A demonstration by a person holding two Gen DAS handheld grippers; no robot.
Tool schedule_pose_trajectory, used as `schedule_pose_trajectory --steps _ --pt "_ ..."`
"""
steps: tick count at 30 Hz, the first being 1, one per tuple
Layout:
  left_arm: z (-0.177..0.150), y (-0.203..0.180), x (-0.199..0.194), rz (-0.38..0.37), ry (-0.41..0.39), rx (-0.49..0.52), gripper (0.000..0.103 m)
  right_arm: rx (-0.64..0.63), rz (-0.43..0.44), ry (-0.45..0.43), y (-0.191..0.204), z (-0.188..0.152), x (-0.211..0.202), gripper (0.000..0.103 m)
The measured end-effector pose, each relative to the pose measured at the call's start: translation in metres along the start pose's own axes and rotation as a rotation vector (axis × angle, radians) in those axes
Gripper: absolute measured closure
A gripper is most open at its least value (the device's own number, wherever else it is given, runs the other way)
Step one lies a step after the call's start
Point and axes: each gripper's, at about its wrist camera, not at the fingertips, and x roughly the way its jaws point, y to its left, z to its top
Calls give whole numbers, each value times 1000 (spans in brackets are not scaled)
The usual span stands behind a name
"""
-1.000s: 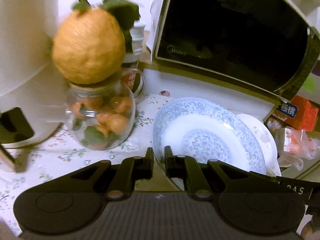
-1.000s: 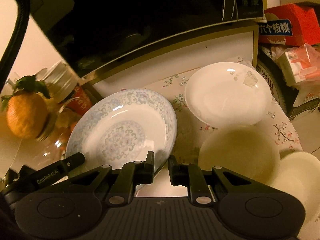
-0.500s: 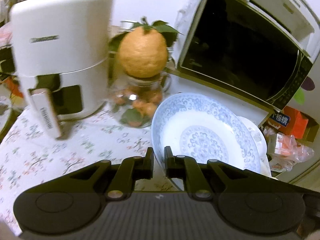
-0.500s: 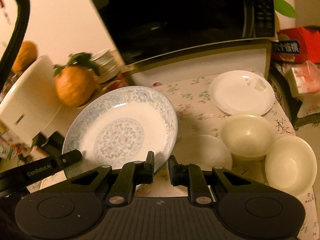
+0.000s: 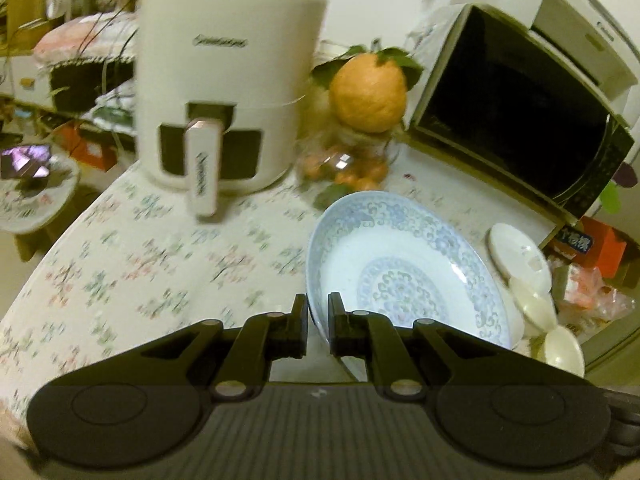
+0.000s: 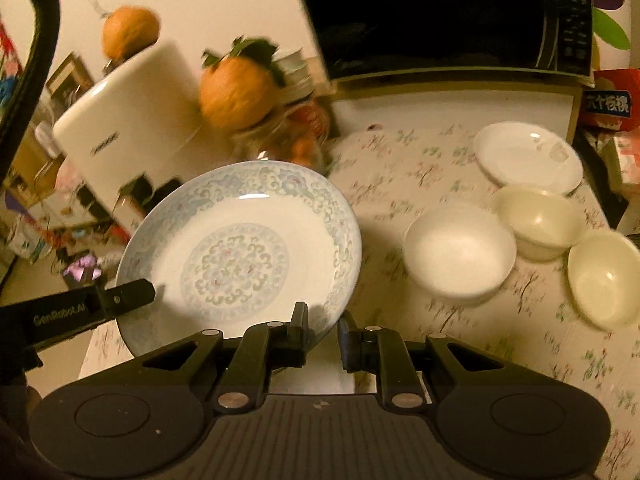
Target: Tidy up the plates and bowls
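The blue-patterned plate is held clear of the worktop by both grippers at once: the left gripper has its jaws nearly closed, pinching the plate's near rim, and the right gripper has its jaws narrowly parted with the rim clamped between them, a two-point hold that likely keeps the wide, shallow dish from tipping while it is carried. It hangs tilted over the worktop's front left part, in front of the white air fryer and the glass jar topped with an orange fruit. Toward the right edge sit a plain white plate and three bowls close together, probably the sorting area. Readable writing: "GenRobot.AI" on the left gripper's finger, Chinese characters on the red box; the fryer's logo is too blurred.
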Motion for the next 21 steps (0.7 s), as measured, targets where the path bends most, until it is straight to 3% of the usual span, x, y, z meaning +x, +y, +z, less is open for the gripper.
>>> schedule_pose_trajectory --steps 8,21 --pt "-29 22 6 23 85 -18 95 -44 -16 58 13 -30 7 87" --pt "-49 23 19 47 137 27 95 -67 -51 128 11 -54 24 87"
